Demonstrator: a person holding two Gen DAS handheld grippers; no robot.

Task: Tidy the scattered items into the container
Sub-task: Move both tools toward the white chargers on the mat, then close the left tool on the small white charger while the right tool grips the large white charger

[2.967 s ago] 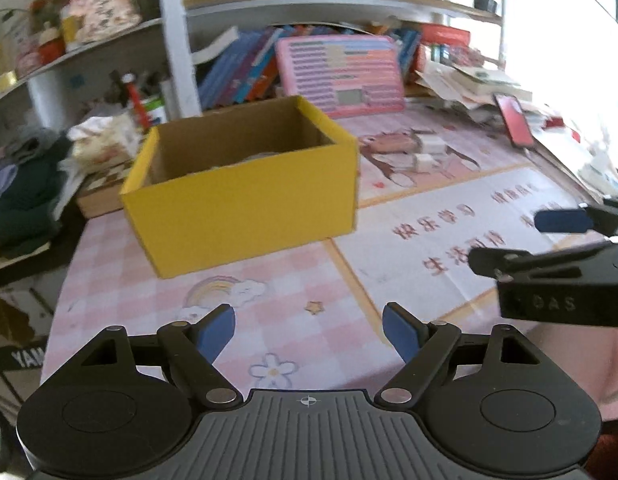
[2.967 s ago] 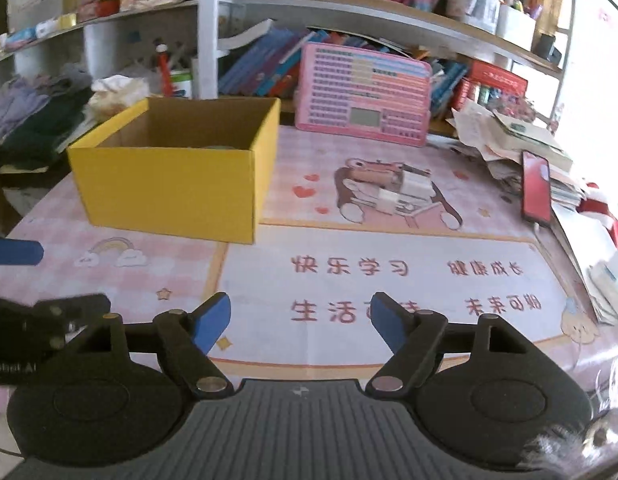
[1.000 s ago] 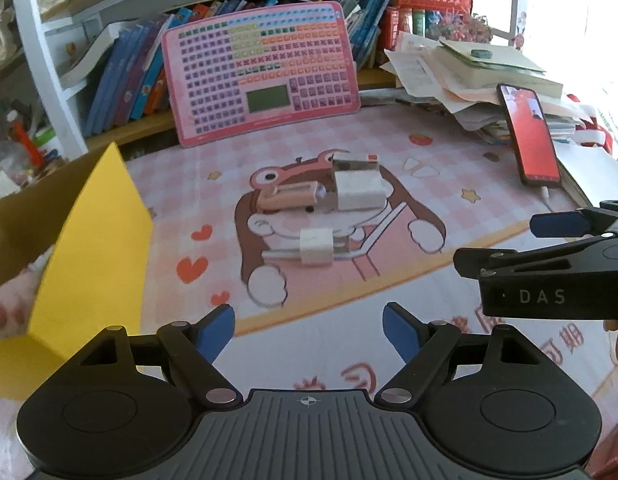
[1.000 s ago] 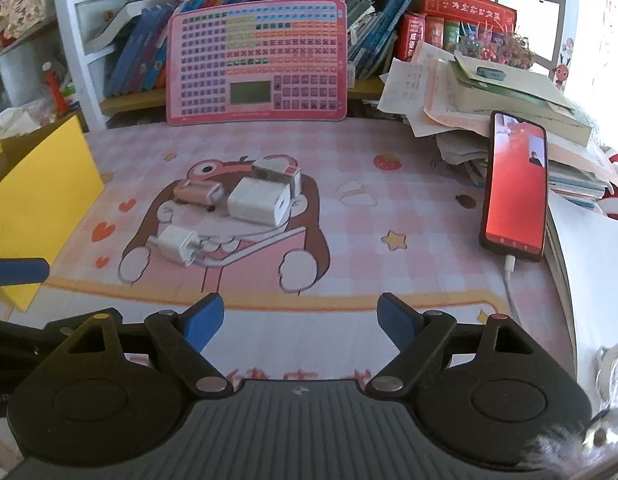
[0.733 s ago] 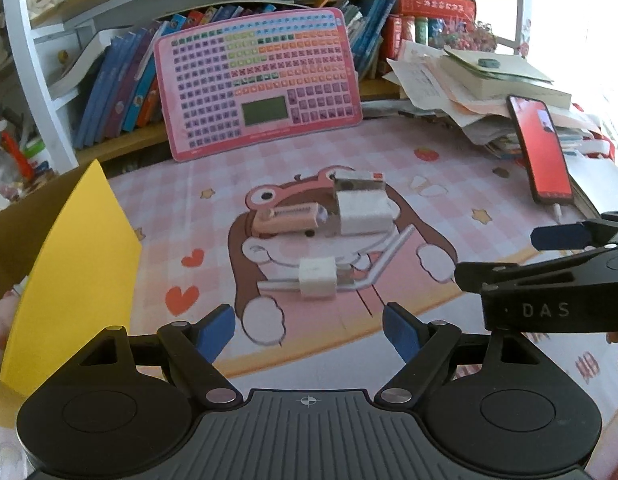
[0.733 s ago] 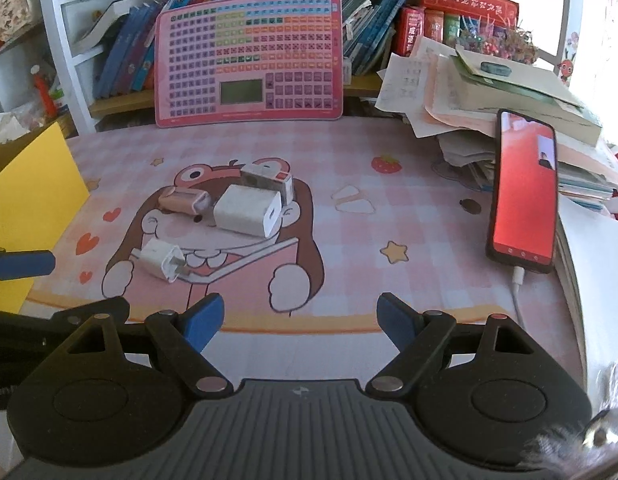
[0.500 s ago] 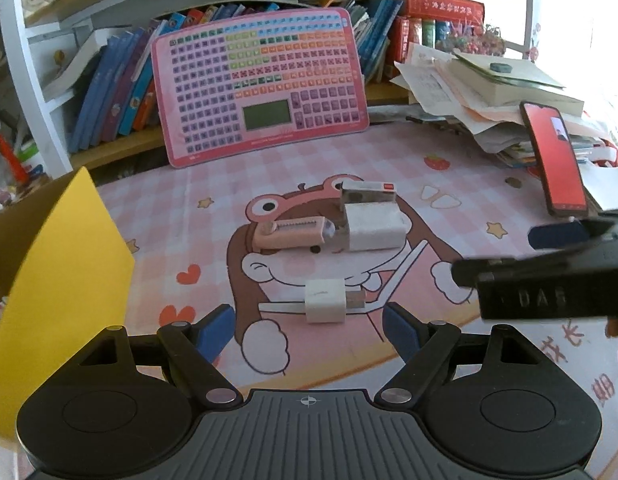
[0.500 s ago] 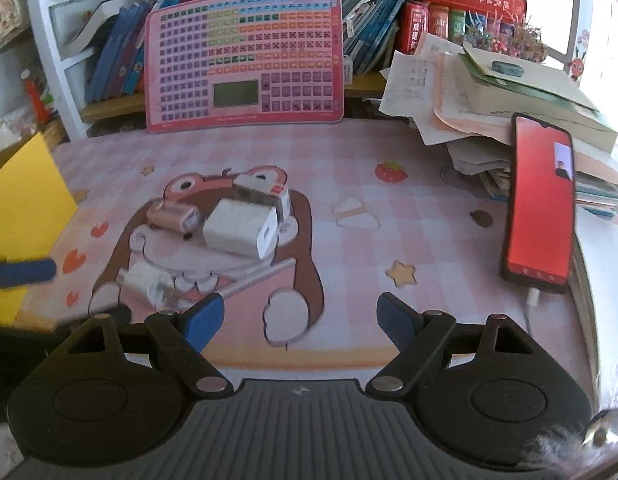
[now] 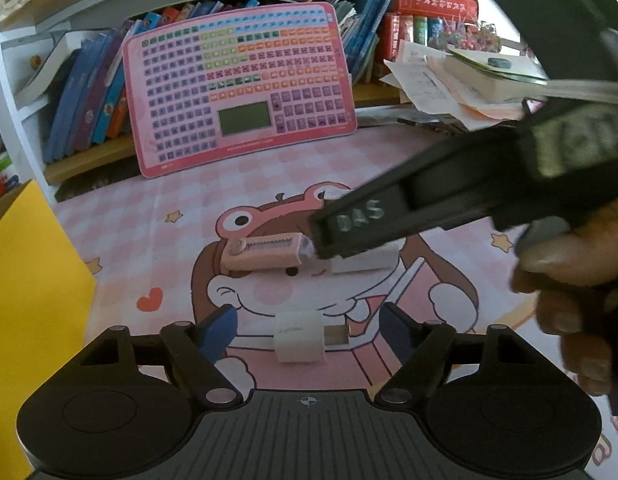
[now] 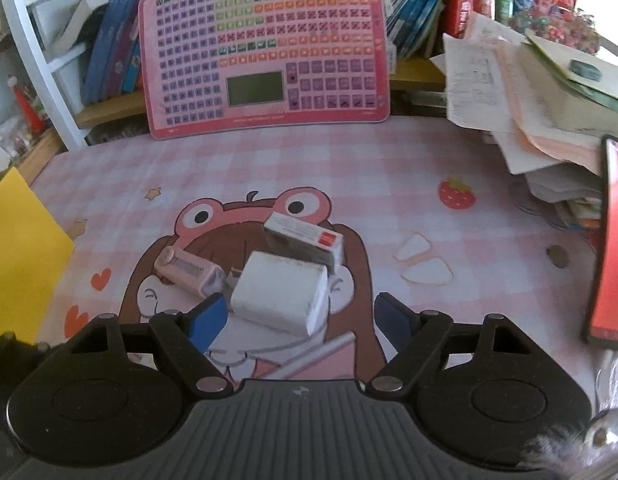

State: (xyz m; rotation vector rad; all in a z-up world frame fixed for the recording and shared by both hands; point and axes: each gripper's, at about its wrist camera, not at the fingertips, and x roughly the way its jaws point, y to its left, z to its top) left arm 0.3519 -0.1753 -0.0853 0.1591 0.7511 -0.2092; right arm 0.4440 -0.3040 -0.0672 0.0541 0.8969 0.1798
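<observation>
The left gripper (image 9: 307,323) is closing, its pads apart, with a small white plug (image 9: 299,336) between them and untouched. The right gripper (image 10: 297,314) is narrowing too, unclenched, the big white charger (image 10: 279,295) between its fingers; whether a pad touches it cannot be told. Just beside the charger lie a pink case (image 10: 187,270) and a small box (image 10: 305,242), all on the mat (image 10: 349,184) mid-table. The yellow box (image 9: 25,308) stands at the mat's left edge. A pink keyboard (image 9: 239,88) leans at the back edge.
</observation>
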